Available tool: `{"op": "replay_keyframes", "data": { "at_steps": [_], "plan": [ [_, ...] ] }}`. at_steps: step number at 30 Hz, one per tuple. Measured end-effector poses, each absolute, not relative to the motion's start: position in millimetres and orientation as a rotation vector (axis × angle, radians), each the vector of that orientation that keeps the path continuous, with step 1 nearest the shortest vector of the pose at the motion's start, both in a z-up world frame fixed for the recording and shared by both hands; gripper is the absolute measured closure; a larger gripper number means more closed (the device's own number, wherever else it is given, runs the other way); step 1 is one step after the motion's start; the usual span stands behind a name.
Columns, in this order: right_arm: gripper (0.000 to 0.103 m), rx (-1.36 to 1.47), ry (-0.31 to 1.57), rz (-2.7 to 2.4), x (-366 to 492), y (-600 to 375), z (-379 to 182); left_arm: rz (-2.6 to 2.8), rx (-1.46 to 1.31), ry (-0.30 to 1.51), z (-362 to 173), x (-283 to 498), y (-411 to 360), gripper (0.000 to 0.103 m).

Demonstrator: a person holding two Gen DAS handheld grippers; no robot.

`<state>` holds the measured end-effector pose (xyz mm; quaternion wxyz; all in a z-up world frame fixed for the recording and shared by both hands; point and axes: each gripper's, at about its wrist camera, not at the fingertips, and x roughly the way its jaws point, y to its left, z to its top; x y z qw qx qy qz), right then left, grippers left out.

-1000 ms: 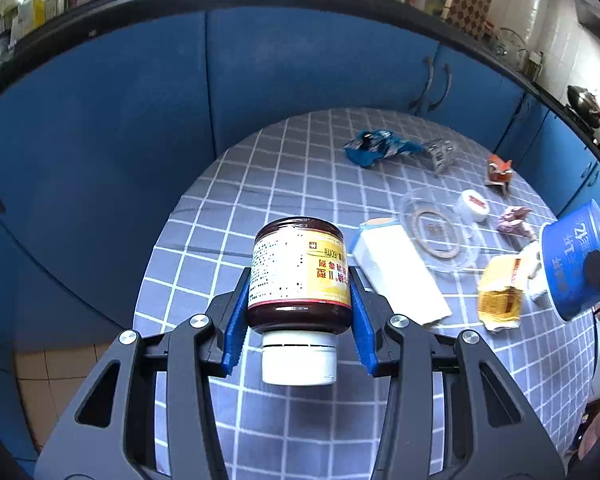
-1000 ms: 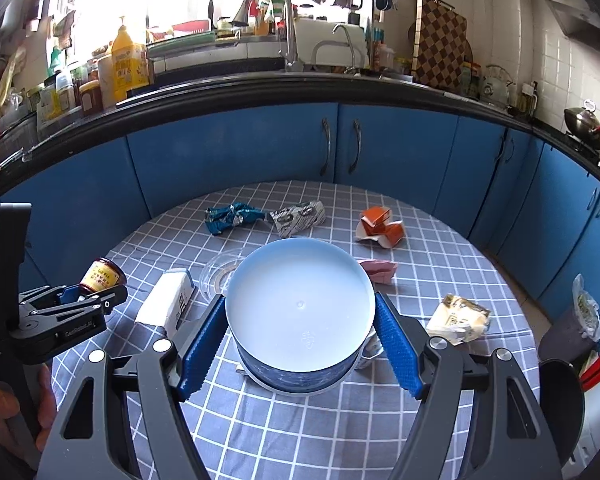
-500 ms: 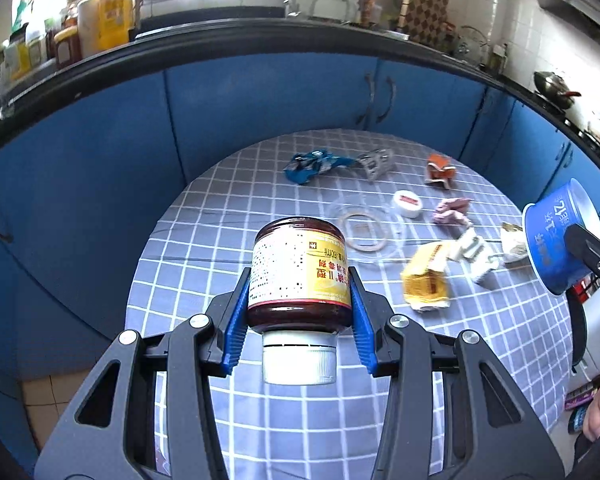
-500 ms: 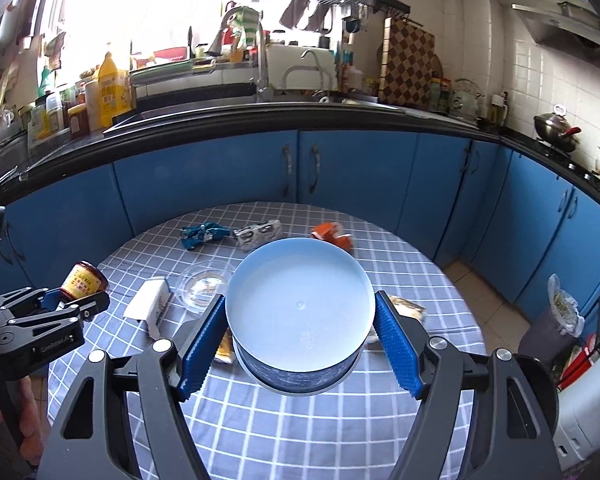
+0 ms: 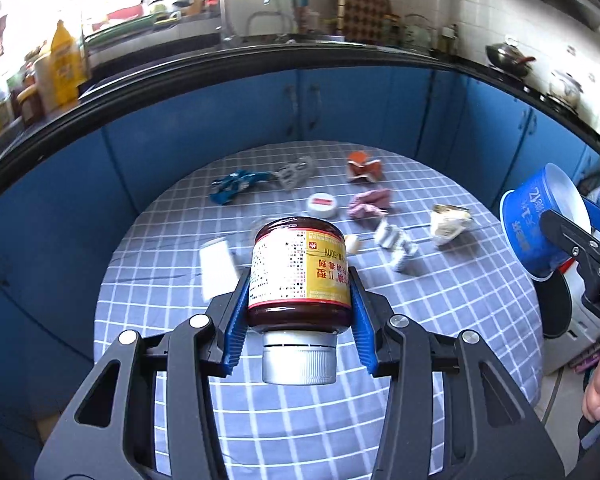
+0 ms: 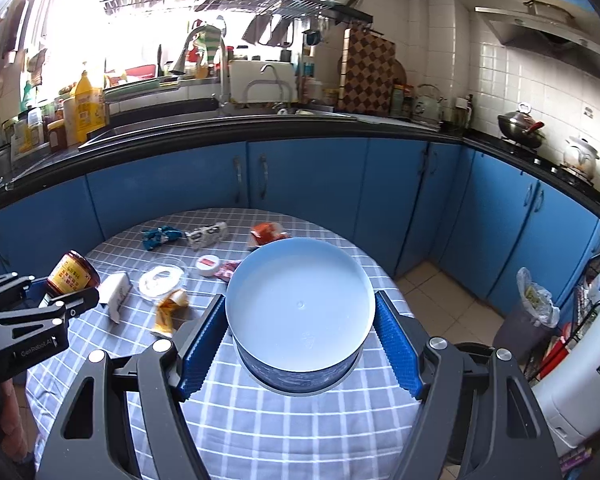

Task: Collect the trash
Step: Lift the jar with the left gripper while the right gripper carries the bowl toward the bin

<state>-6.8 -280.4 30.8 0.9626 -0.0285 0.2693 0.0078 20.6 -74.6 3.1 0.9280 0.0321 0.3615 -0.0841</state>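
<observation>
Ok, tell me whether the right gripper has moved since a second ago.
Yes. The right gripper, shut on the blue tub, has pulled back and up from the table; the sink counter shows more fully.

The brown jar [image 5: 298, 270] carries a white and yellow label whose print reads upside down: red Chinese characters ending in "II 型", and above them, in small print, what looks like "60ml". Left of the jar in the right wrist view, the black left hand-held gripper [image 6: 40, 312] bears "GenRobot.AI" in pale letters.
</observation>
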Motion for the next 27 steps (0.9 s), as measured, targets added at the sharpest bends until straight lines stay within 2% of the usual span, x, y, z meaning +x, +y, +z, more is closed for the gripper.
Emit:
{"op": "replay_keyframes", "data": {
  "at_steps": [10, 27],
  "plan": [
    [0.032, -0.198, 0.521, -0.072, -26, -318, 22, -0.268, 0.177, 0.715, 12, 9, -147, 0.057],
    [0.032, -0.243, 0.533, -0.184, -38, -401, 15, -0.43, 0.304, 0.672, 18, 18, -272, 0.057]
  ]
}}
